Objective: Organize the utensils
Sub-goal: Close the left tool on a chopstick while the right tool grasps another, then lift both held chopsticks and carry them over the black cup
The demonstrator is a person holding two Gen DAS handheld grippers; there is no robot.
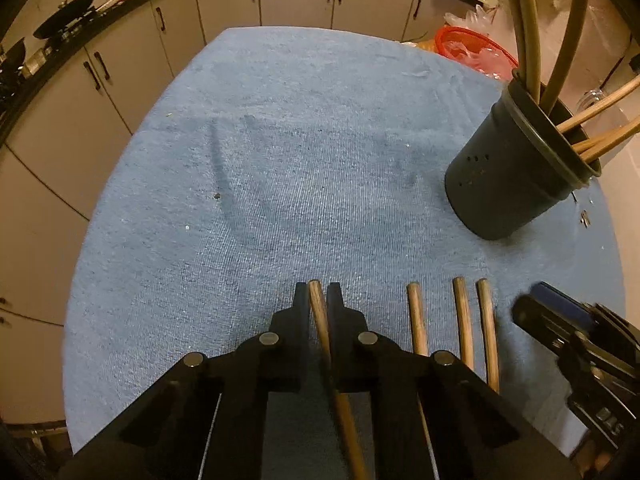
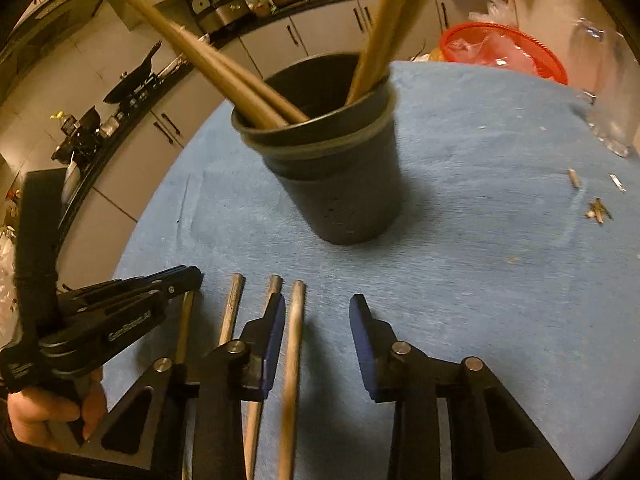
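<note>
Several wooden-handled utensils lie side by side on the blue cloth (image 1: 280,160). My left gripper (image 1: 318,294) is shut on the leftmost handle (image 1: 320,320), low on the cloth. Three more handles (image 1: 464,320) lie to its right. My right gripper (image 2: 318,312) is open, its jaws wide, around the rightmost handle (image 2: 294,340); it also shows at the right in the left wrist view (image 1: 560,320). A dark utensil holder (image 2: 340,184) with several wooden utensils stands beyond it, also seen in the left wrist view (image 1: 516,176).
A red basket (image 2: 508,52) with plastic sits at the table's far edge. A clear glass jar (image 2: 612,92) stands at the right. Small wood bits (image 2: 598,210) lie on the cloth. Cabinets (image 1: 120,80) and a counter with pans run behind.
</note>
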